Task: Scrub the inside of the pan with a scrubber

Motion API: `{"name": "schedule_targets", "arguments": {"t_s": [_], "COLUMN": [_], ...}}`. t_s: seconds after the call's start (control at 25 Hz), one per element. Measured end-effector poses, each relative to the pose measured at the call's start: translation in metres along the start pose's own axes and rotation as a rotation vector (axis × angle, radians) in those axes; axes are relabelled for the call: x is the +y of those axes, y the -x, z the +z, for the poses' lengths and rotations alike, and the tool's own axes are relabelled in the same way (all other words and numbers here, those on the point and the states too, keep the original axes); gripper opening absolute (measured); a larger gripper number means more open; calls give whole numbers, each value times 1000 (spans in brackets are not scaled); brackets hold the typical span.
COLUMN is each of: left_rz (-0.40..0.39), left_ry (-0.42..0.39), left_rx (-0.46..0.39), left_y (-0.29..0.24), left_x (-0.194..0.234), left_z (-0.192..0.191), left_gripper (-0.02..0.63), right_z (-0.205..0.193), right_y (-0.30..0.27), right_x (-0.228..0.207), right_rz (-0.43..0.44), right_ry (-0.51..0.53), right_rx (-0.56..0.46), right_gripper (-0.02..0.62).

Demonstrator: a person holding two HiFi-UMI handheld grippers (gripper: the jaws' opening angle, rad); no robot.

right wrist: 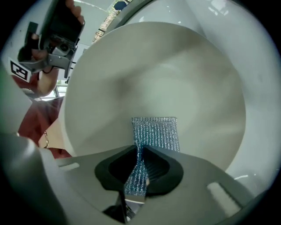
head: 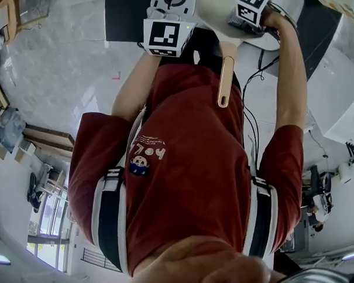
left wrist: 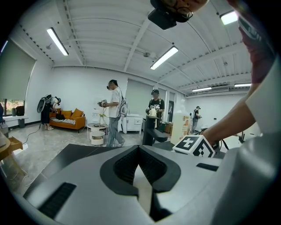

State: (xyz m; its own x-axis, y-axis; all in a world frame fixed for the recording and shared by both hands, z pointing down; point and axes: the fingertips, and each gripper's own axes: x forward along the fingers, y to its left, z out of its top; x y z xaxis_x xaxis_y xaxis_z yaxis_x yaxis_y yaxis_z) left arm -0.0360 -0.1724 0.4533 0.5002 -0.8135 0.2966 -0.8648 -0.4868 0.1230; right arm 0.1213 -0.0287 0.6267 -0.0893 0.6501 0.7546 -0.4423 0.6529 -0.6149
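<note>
At the top of the head view, item one: the left gripper [head: 169,17] and right gripper [head: 253,9], flanking a pale pan [head: 220,14] held off any tabletop. Its wooden handle [head: 225,81] points towards our red shirt [head: 193,162].

Left gripper view, item two: the left gripper's [left wrist: 139,151] claw is closed narrow on a thin pale edge, which we take for the pan's rim. The right gripper's marker cube [left wrist: 193,146] shows just beyond. An orange sofa [left wrist: 66,119] and standing people [left wrist: 115,112] fill the far room.

Right gripper view, item three: the right gripper's [right wrist: 139,151] claw pinches a blue-silver mesh scrubber [right wrist: 156,132], whose free end lies flat against the pan's [right wrist: 167,79] inside.
</note>
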Motion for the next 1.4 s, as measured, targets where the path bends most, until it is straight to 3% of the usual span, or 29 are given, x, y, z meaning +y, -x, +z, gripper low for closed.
{"name": "schedule_targets", "arguments": {"t_s": [0.2,0.64,1.4], "left_rz": [6,1,38], "left_ry": [0,-26,-46], "left_rx": [-8,-23,-23], "left_y": [3,0,-5], "left_x": [-1,-10,2], "left_z": [2,9,19], "left_gripper": [6,6,6], "right_z": [9,48,123], "right_y": [2,12,27], "right_x": [28,70,78], "right_rz": [157,295,271], "right_ry": [15,95,155], "right_rx": [-64,-235,-478], "right_gripper": [63,61,58]}}
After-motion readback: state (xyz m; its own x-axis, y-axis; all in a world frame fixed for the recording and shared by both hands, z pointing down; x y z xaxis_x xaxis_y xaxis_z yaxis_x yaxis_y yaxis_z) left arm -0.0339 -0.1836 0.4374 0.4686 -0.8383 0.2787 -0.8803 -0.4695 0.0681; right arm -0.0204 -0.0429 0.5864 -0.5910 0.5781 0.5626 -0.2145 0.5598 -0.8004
